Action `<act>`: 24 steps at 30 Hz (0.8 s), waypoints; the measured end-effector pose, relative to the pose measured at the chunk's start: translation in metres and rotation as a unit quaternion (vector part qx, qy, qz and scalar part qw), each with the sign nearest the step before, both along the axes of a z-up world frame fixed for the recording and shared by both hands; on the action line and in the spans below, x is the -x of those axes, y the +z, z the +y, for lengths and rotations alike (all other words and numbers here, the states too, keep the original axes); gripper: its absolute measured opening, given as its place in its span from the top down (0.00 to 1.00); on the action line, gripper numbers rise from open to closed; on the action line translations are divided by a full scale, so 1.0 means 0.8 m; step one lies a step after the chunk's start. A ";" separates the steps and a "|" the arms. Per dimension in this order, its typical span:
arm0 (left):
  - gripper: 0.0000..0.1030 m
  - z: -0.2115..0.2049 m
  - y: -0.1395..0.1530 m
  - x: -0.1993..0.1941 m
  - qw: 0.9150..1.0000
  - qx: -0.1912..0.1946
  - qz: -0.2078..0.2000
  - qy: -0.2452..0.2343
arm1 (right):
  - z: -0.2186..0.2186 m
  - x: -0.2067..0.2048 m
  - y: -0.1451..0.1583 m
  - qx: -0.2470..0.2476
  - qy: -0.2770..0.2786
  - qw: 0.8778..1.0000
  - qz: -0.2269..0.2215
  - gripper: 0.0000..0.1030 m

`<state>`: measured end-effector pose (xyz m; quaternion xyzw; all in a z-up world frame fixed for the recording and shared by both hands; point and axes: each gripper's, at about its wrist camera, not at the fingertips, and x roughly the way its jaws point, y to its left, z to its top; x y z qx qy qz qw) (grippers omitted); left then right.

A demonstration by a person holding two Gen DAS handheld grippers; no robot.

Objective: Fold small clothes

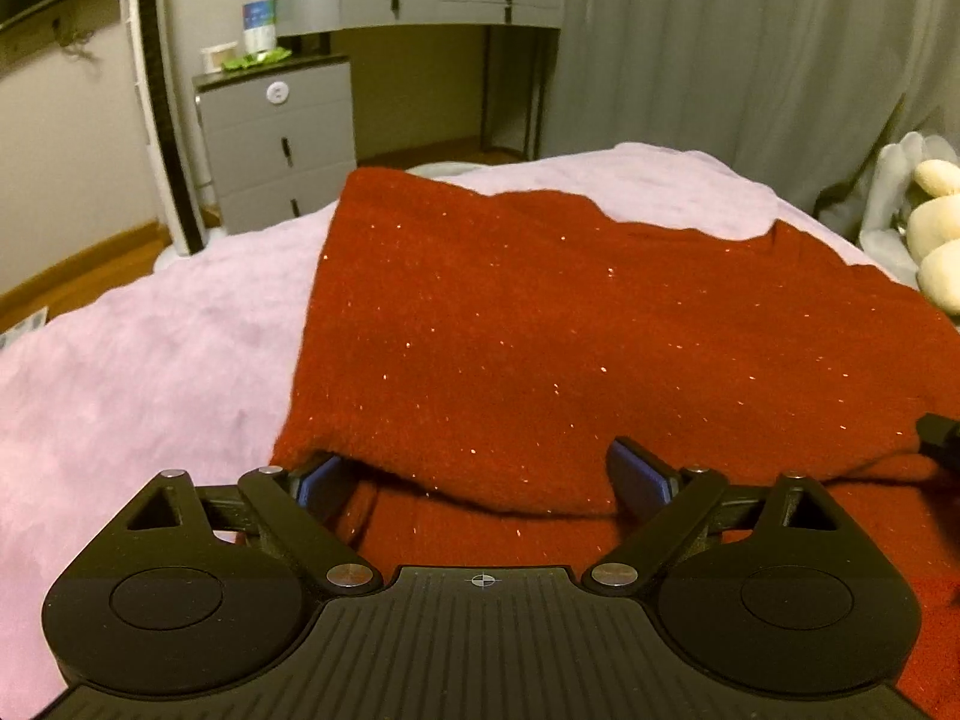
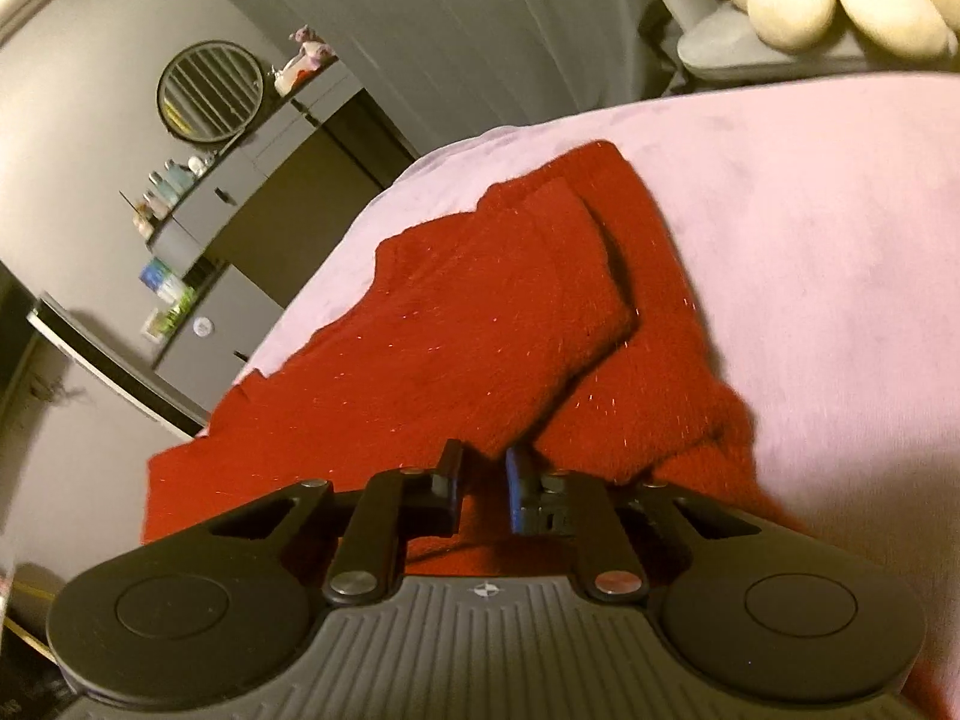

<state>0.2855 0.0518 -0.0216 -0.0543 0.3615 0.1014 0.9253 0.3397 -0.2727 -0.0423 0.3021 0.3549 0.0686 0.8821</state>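
A red knit sweater with glitter flecks (image 1: 540, 330) lies on the pink bed cover (image 1: 132, 384). Its near part is doubled over itself. My left gripper (image 1: 480, 474) is open, its blue-padded fingers wide apart at the near folded edge, holding nothing. In the right wrist view the sweater (image 2: 456, 336) shows a sleeve folded across its body. My right gripper (image 2: 485, 480) has its jaws nearly together with red fabric between them at the sweater's near edge. A black part of the right gripper shows at the left wrist view's right edge (image 1: 939, 438).
A grey drawer unit (image 1: 276, 138) and a grey dressing table (image 1: 420, 0) stand beyond the bed's far edge. A white standing fan (image 1: 159, 114) is at the left. A cream plush toy (image 1: 936, 228) sits on a grey chair at the right, by the curtain.
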 end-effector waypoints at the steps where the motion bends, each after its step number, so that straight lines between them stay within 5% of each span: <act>1: 0.06 0.002 -0.002 -0.003 1.000 0.001 0.003 0.003 | 0.002 -0.002 0.001 0.007 -0.001 1.000 -0.001 0.89; 9: 0.06 0.013 0.010 0.036 0.999 0.006 0.018 -0.047 | -0.004 0.043 0.018 0.021 0.025 0.999 0.000 0.86; 11: 0.06 0.019 0.014 0.068 0.998 -0.011 0.014 -0.067 | -0.010 0.075 0.021 0.046 0.037 0.998 0.013 0.70; 13: 0.06 0.027 0.015 0.103 0.996 -0.033 0.018 -0.080 | -0.020 0.115 0.021 0.079 0.052 0.995 0.018 0.64; 18: 0.05 0.064 0.016 0.184 0.991 -0.049 0.071 -0.098 | -0.059 0.202 0.035 0.116 0.083 0.989 0.038 0.62; 21: 0.05 0.083 0.014 0.219 0.986 -0.026 0.110 -0.119 | -0.070 0.241 0.044 0.153 0.111 0.980 0.054 0.45; 24: 0.05 0.092 0.012 0.243 0.982 -0.004 0.139 -0.126 | -0.075 0.274 0.051 0.191 0.133 0.971 0.064 0.40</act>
